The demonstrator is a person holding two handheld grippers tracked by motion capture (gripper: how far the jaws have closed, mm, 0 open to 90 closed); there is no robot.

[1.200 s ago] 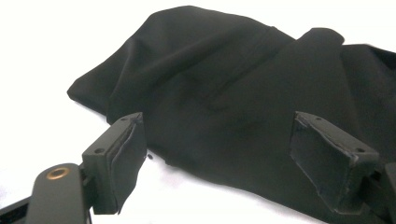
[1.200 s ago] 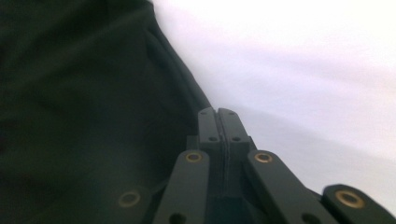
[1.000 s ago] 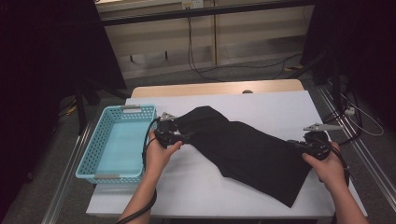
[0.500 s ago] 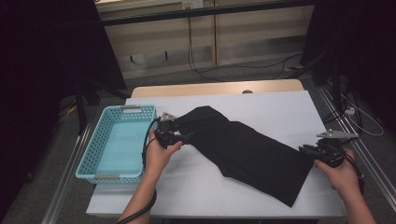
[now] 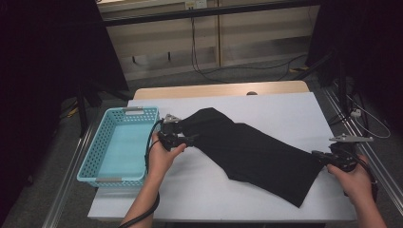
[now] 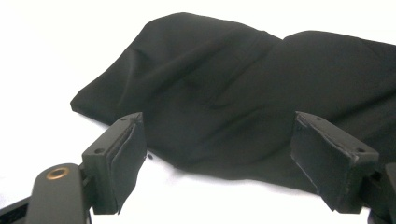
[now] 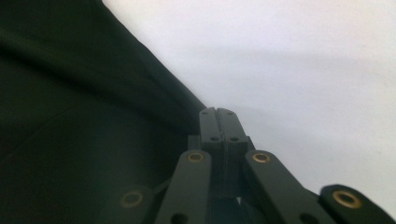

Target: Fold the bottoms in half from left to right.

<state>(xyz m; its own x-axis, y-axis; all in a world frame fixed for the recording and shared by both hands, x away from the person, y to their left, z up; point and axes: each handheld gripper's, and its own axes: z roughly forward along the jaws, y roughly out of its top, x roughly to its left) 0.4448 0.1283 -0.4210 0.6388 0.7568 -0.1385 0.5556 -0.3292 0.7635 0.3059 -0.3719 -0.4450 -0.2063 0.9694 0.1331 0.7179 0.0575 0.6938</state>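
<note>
White table (image 5: pixel 266 102): blue basket (image 5: pixel 97 156) empty, left tool (image 5: pixel 186 138) open by black cloth (image 5: pixel 256 152), right tool (image 5: pixel 319 158) closed at cloth's edge.

A white table top (image 5: pixel 285 109) is set on a wooden table (image 5: pixel 218 89). Pale wood cabinets (image 5: pixel 209 38) are seen behind it, cables (image 5: pixel 266 71) are laid across the grey floor (image 5: pixel 157 80), and both sides are left dark.

A white table (image 5: pixel 237 114) carries two things. A light blue plastic basket (image 5: pixel 97 166) sits along its left edge. A black cloth (image 5: pixel 252 152) lies spread flat and slantwise across the middle, running from just beside the basket toward the near right corner.
</note>
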